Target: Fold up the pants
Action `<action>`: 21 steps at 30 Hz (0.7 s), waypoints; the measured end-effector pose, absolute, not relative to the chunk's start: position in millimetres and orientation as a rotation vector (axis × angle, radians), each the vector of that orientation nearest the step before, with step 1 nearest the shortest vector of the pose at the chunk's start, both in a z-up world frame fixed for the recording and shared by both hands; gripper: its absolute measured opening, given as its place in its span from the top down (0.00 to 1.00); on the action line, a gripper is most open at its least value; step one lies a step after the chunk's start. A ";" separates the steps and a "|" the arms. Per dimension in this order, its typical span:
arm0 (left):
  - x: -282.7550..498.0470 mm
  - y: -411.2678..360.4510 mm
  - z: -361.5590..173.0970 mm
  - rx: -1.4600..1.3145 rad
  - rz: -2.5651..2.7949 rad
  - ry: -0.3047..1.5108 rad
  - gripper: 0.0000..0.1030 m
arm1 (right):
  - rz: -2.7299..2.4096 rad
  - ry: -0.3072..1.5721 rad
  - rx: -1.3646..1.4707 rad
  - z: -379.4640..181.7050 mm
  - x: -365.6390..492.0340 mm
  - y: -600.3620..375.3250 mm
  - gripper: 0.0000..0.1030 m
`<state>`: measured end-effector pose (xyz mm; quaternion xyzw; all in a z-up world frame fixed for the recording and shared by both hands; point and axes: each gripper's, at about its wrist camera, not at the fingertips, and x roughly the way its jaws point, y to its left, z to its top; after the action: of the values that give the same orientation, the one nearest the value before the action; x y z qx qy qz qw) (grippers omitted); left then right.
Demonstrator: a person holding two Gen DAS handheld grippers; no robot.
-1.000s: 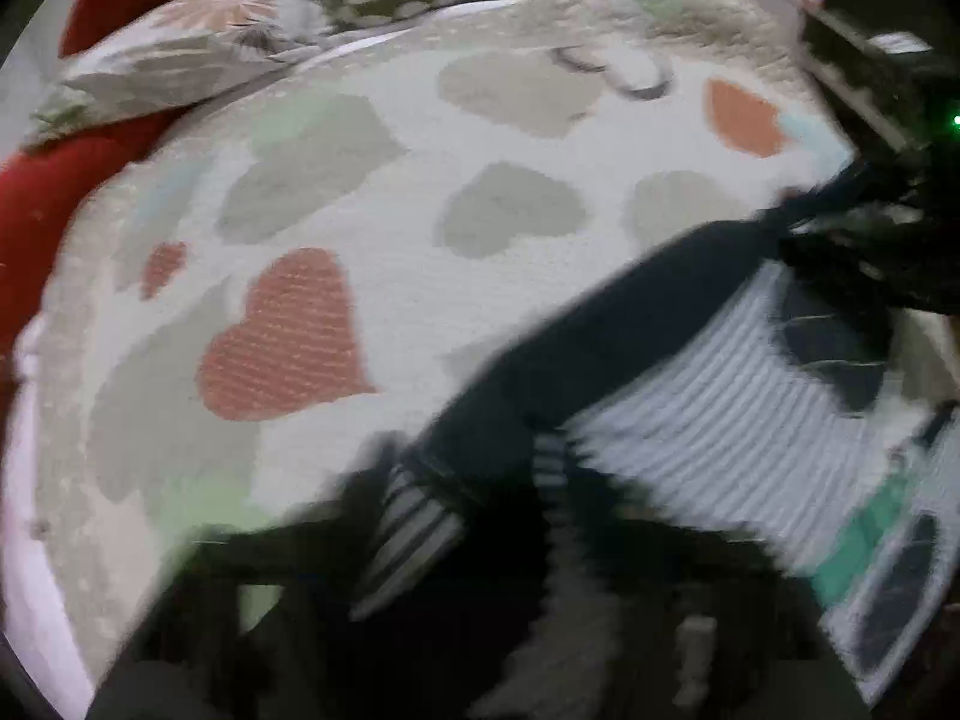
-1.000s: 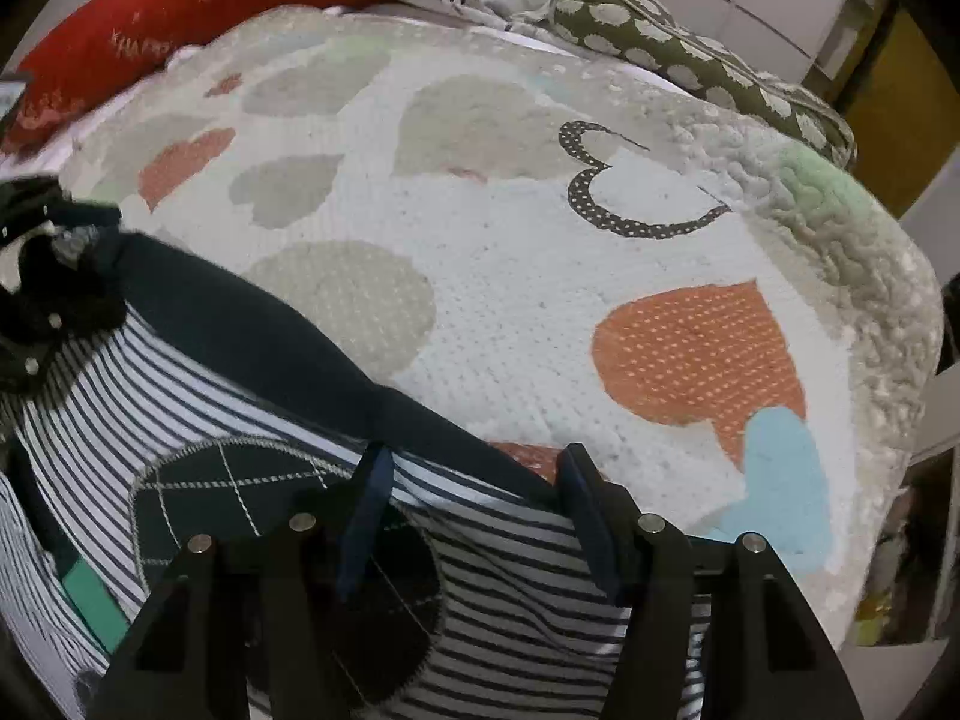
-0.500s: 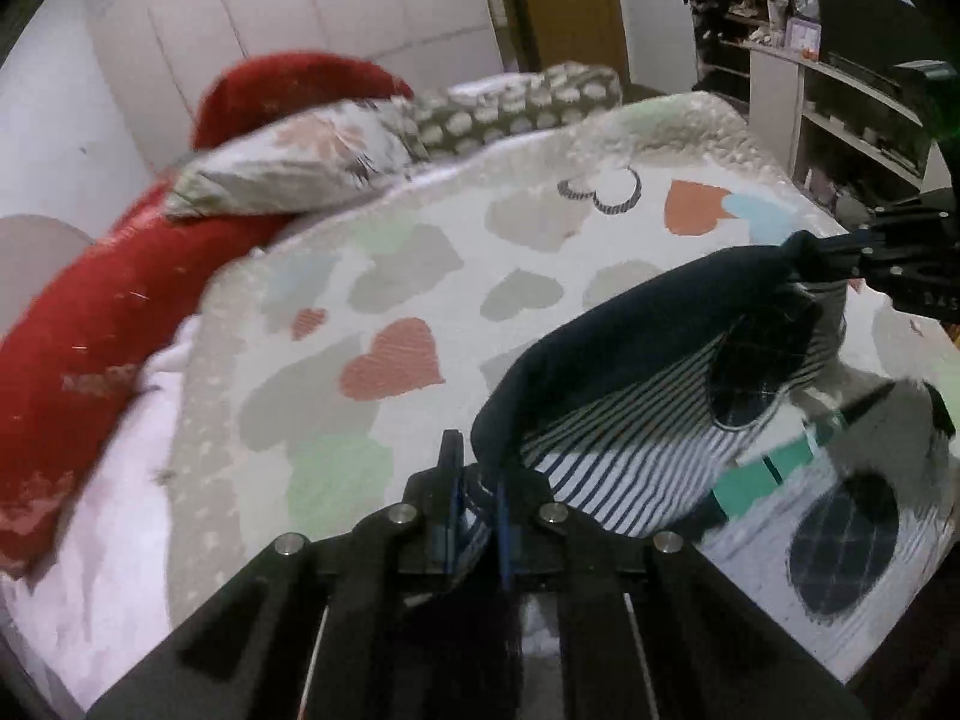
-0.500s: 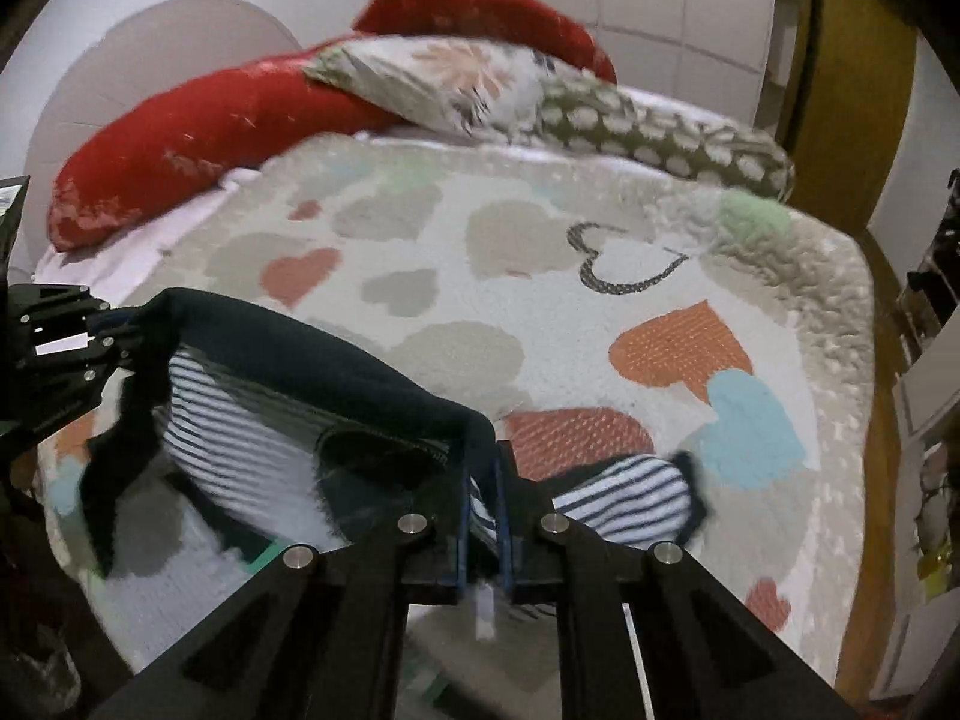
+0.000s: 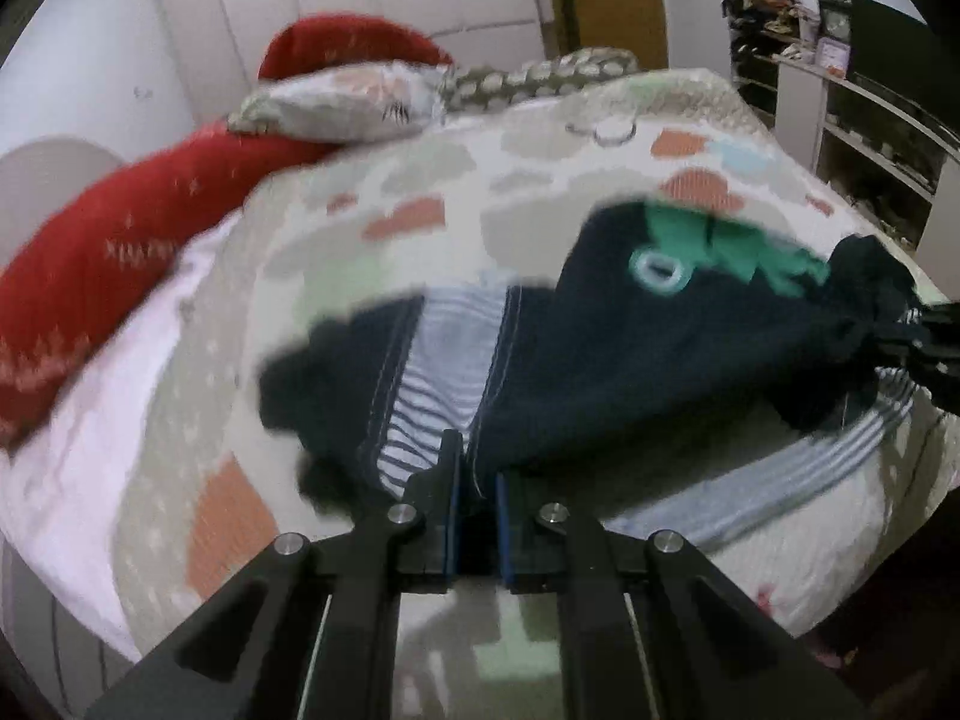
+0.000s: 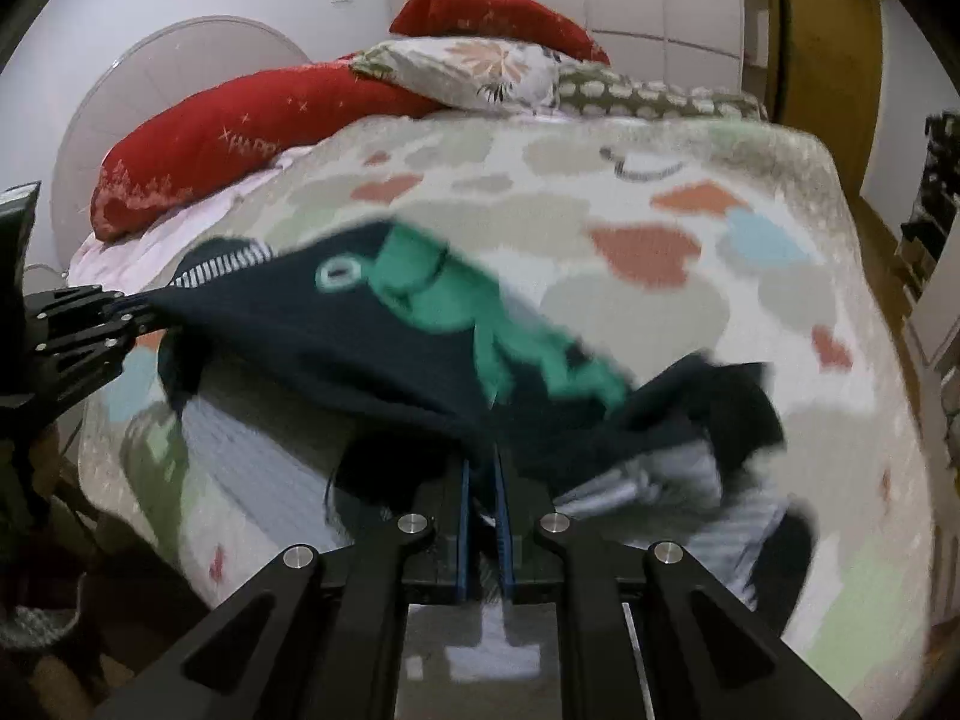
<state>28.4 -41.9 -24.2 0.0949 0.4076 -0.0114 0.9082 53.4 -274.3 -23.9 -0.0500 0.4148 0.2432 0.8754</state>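
**Both grippers clamped on the pants, cloth lifted over the bed**

Nearest, at six o'clock in the left wrist view, the left gripper [image 5: 477, 480] has its blue-lined fingers [image 5: 451, 504] pinched nearly together on a striped, white-stitched part of the pants [image 5: 630, 360]. Likewise, in the right wrist view, the right gripper [image 6: 480, 480] is squeezed tight on a dark edge of the same pants [image 6: 372, 348] at six o'clock. Its jaws have just been closing, with the cloth between them.

Between the two grippers the garment hangs stretched and partly airborne, blurred by motion. It is navy, with a green figure [image 6: 480, 324] bearing a pale ring, and navy-and-white striped panels [image 5: 432, 396]. In the left view the right gripper [image 5: 924, 342] shows at three o'clock, holding the far end; in the right view the left gripper [image 6: 120, 318] shows at nine o'clock doing the same.

Beneath, striped cloth trails onto the heart-patterned bedspread [image 6: 660, 312]. Farther off, toward twelve o'clock, a floral pillow [image 6: 468, 72] and a dotted pillow [image 6: 648, 99] lie at the head of the bed, with a long red cushion [image 6: 240, 132] around eleven. In the left view, shelves [image 5: 852, 120] stand at two o'clock.
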 end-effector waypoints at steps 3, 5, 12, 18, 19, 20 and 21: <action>17.0 -38.6 -38.5 0.169 -0.017 0.868 0.88 | 0.494 0.892 -0.058 -40.0 38.6 -280.4 0.88; 7.6 -33.7 -39.7 0.153 -0.010 0.865 0.86 | 0.484 0.896 -0.020 -44.6 29.3 -288.7 0.78; -28.0 6.4 -17.9 0.018 0.030 0.821 0.74 | 0.381 0.863 0.092 -29.5 5.8 -340.7 0.59; -50.5 49.2 1.7 -0.179 0.103 0.775 0.56 | 0.274 0.799 0.311 -11.2 7.1 -406.1 0.52; -51.2 52.5 2.4 -0.201 0.104 0.772 0.55 | 0.269 0.803 0.329 -11.4 10.4 -409.1 0.52; -51.0 53.9 2.3 -0.217 0.102 0.773 0.54 | 0.269 0.806 0.342 -11.6 13.0 -410.1 0.52; -50.0 53.6 1.8 -0.220 0.103 0.777 0.54 | 0.273 0.809 0.353 -12.5 17.1 -410.0 0.52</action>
<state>-50.0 53.6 1.8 -0.1070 0.3778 0.0499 0.9183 17.1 -410.0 -12.5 0.1704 0.3905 0.1315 0.8951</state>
